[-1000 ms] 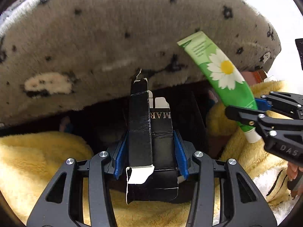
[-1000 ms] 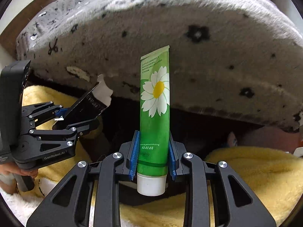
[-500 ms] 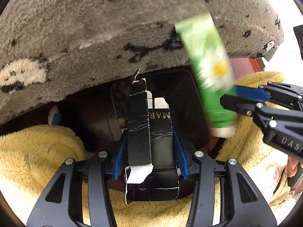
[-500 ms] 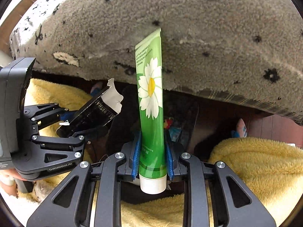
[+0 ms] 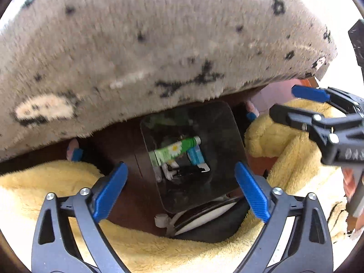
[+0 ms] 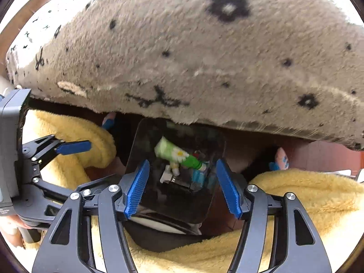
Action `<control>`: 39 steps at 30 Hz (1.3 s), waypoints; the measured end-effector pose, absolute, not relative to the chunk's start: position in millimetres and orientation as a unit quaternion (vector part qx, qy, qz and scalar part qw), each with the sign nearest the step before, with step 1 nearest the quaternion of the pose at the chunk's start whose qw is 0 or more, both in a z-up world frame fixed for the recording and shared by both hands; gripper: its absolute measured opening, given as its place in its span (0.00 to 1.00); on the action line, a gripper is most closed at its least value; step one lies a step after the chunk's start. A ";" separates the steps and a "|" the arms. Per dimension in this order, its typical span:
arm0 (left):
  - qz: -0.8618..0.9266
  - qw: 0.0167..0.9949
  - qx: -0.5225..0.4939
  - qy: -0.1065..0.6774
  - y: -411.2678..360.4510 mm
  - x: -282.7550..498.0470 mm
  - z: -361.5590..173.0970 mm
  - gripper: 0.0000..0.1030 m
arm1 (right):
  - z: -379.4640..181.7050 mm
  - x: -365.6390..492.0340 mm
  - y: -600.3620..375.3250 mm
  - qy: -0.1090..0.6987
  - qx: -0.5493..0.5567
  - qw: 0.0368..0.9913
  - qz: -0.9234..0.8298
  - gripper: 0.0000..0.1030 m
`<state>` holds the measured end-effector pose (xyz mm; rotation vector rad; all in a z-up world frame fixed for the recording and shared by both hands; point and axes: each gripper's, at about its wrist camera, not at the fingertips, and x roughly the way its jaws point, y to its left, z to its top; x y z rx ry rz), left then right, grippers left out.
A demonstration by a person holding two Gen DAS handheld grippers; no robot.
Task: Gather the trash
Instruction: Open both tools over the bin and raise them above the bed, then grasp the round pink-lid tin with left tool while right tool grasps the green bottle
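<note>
A dark trash bin (image 5: pixel 229 136) stands on the floor below both grippers; it also shows in the right wrist view (image 6: pixel 211 195). Inside it lie the green daisy tube (image 5: pixel 175 150), also seen in the right wrist view (image 6: pixel 179 153), and a black carton (image 6: pixel 179 180) among other scraps. My left gripper (image 5: pixel 180 190) is open and empty above the bin. My right gripper (image 6: pixel 182 186) is open and empty above it too. Each gripper shows at the edge of the other's view: the right one (image 5: pixel 302 104) and the left one (image 6: pixel 75 146).
A grey fluffy spotted cover (image 5: pixel 147 45) overhangs the bin from behind. Yellow fleece (image 5: pixel 45 182) lies on both sides and in front. A black and white lid (image 5: pixel 204 218) lies by the bin's near edge. Brown floor (image 6: pixel 318 157) shows at right.
Both grippers have opened. The black carton has left the left gripper and the green tube the right one; both now lie in the bin.
</note>
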<state>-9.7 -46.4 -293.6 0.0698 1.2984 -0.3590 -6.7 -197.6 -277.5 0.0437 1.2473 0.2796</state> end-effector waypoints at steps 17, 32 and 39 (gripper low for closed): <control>-0.087 0.871 0.029 0.483 17.5 57.2 -194.9 0.92 | -180.3 36.2 -238.6 0.471 0.024 0.878 0.087 0.96; -0.051 0.897 0.048 0.437 46.5 180.5 -157.6 0.92 | -140.3 162.1 -219.2 0.435 0.020 0.894 0.104 0.96; -0.057 0.897 0.054 0.435 44.5 218.2 -158.0 0.92 | -156.9 231.5 -183.7 0.447 -0.009 0.889 0.094 0.96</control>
